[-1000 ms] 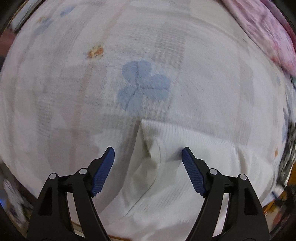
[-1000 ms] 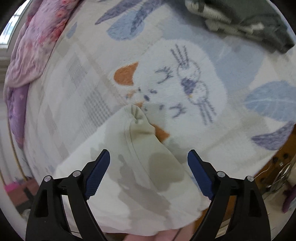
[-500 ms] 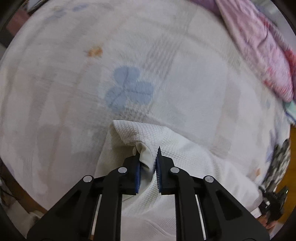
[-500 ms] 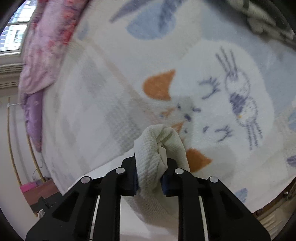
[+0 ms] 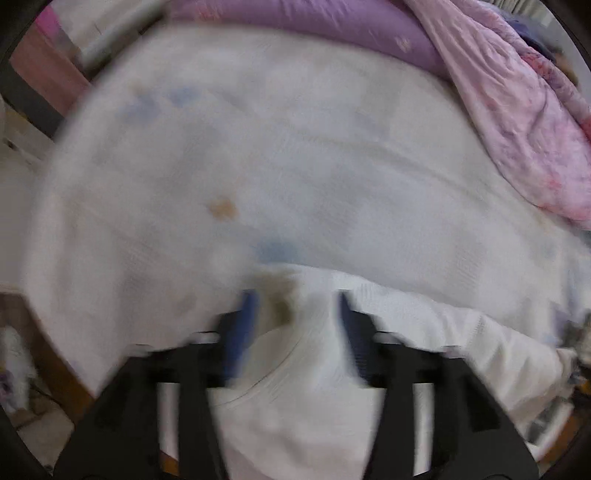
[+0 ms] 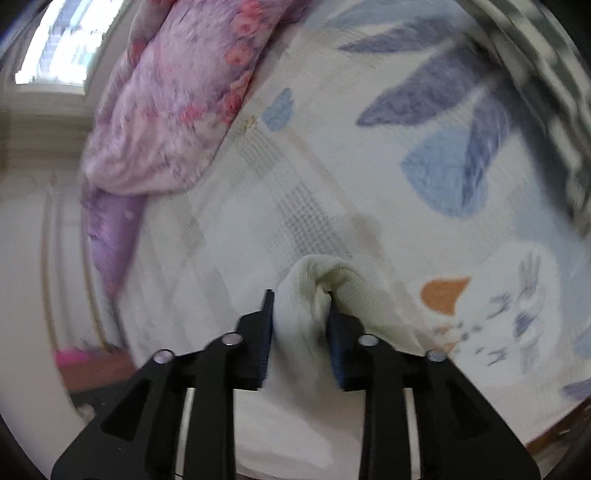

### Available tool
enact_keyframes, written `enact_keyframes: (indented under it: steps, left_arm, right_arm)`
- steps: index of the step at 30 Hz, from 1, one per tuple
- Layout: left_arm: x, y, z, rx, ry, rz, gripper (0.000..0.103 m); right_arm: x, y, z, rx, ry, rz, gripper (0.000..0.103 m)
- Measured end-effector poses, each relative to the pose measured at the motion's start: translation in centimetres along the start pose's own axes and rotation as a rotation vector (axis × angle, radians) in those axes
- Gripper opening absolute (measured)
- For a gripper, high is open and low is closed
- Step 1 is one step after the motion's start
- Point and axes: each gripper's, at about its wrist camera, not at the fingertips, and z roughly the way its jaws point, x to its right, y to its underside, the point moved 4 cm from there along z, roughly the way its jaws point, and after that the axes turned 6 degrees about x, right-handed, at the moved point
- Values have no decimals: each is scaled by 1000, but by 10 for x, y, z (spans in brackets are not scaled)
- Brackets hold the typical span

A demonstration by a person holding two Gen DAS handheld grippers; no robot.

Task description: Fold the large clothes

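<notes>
A white waffle-knit garment (image 5: 406, 325) lies on the patterned bed blanket (image 5: 295, 166). The left wrist view is blurred. My left gripper (image 5: 295, 310) hangs above the garment's edge with its jaws opening wide; fabric lies between and below them, and the pads do not press on it. In the right wrist view my right gripper (image 6: 300, 310) has a bunched fold of the same garment (image 6: 306, 280) between its blue pads. Its jaws are opening, and the fold still fills the gap and touches both pads.
A pink floral quilt (image 5: 517, 110) (image 6: 177, 103) and a purple pillow (image 5: 314, 22) lie along the bed's far side. Dark striped clothing (image 6: 546, 74) sits at the blanket's right edge. The wooden bed edge (image 5: 48, 354) and floor show at lower left.
Both grippers closed on garment folds and rose from the bed. The left jaws have since spread wide off their fold. The right jaws have widened a little around theirs and moved across the blanket.
</notes>
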Motion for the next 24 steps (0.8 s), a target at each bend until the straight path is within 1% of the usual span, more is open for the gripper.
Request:
enact_keyframes:
  steps: [1, 2, 3, 4, 5, 6, 7, 8, 10, 12, 13, 14, 15, 16, 17, 18, 19, 20, 21, 22, 23, 24]
  left_arm:
    - [-1, 0, -9, 45, 24, 22, 82]
    - [-4, 4, -12, 45, 36, 32, 83]
    - [-8, 11, -11, 26, 36, 39, 83]
    - [-14, 20, -6, -6, 29, 40, 83]
    - [-22, 35, 4, -60, 23, 28, 83]
    - [-29, 48, 13, -106, 27, 13, 83]
    - [-39, 68, 25, -175, 32, -23, 83]
    - [-46, 83, 32, -215, 36, -52, 83]
    - [-58, 113, 42, -280, 69, -119, 83]
    - [-64, 147, 49, -336, 140, -206, 83]
    - [-64, 167, 53, -368, 202, -252, 83]
    - [-63, 178, 56, -386, 244, -277, 84]
    - [-61, 195, 61, -421, 307, -315, 89]
    - [-56, 211, 68, -465, 383, -352, 91]
    - [-51, 224, 74, -497, 442, -384, 91]
    - [-47, 235, 81, -514, 463, -404, 91]
    - [-43, 244, 89, -528, 462, -407, 92]
    - [-39, 249, 95, -538, 465, -409, 93]
    - [-37, 251, 102, -536, 470, -422, 94]
    - [-37, 251, 107, -523, 463, -454, 95]
    - [-38, 249, 108, -518, 457, -474, 94]
    - [-40, 246, 108, -508, 445, -481, 83]
  right_arm:
    - [-7, 2, -10, 16, -11, -54, 71]
    - [-8, 8, -19, 28, 5, -103, 96]
    - [-4, 15, -26, 38, 25, -129, 95]
    - [1, 20, -27, 29, 38, -141, 95]
    - [16, 33, -25, -8, 68, -140, 95]
    - [33, 44, -21, -44, 109, -118, 95]
    - [47, 52, -16, -72, 142, -89, 95]
    - [71, 68, -10, -116, 169, -31, 95]
    - [103, 94, -4, -163, 156, 69, 95]
    - [127, 122, 5, -208, 125, 154, 95]
    - [133, 132, 8, -224, 114, 181, 95]
    - [144, 149, 15, -251, 103, 227, 95]
    - [151, 162, 24, -273, 78, 264, 95]
    - [153, 168, 31, -289, 53, 289, 95]
    - [156, 181, 44, -320, 15, 326, 95]
    - [157, 191, 55, -352, -17, 352, 95]
    - [157, 205, 73, -407, -41, 373, 95]
    - [155, 213, 80, -423, -26, 361, 97]
    - [152, 212, 83, -400, 6, 338, 97]
    - [148, 212, 83, -389, 38, 332, 97]
    - [144, 211, 81, -380, 58, 328, 93]
    - [140, 207, 72, -335, 51, 323, 85]
